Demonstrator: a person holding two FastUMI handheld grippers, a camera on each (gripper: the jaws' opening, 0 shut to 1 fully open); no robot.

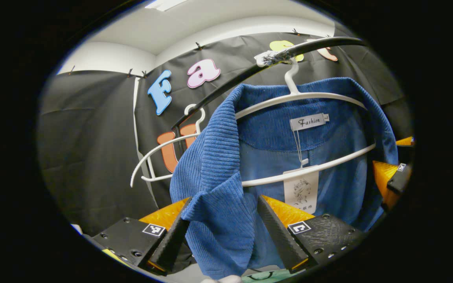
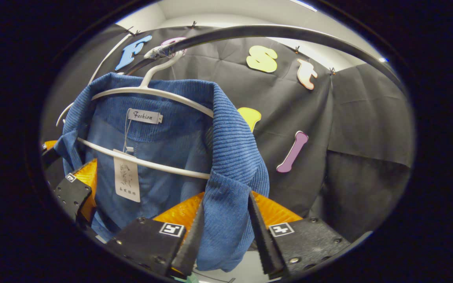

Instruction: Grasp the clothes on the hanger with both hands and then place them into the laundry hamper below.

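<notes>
Blue ribbed corduroy jacket (image 1: 218,165), soft and limp on its white plastic hanger (image 1: 309,98), sits between half-open left gripper (image 1: 222,232) and right gripper (image 2: 222,232) fingers at each front edge; closure uncertain.

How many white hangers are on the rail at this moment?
2. One hanger carries the blue garment; an empty hanger hangs beside it on the rail, partly behind the garment. More could be hidden behind the cloth.

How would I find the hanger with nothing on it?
Look along the dark rail across the top. Beside the blue jacket on its own hanger hangs a second white hanger. It is the bare one, with no clothes over it.
</notes>
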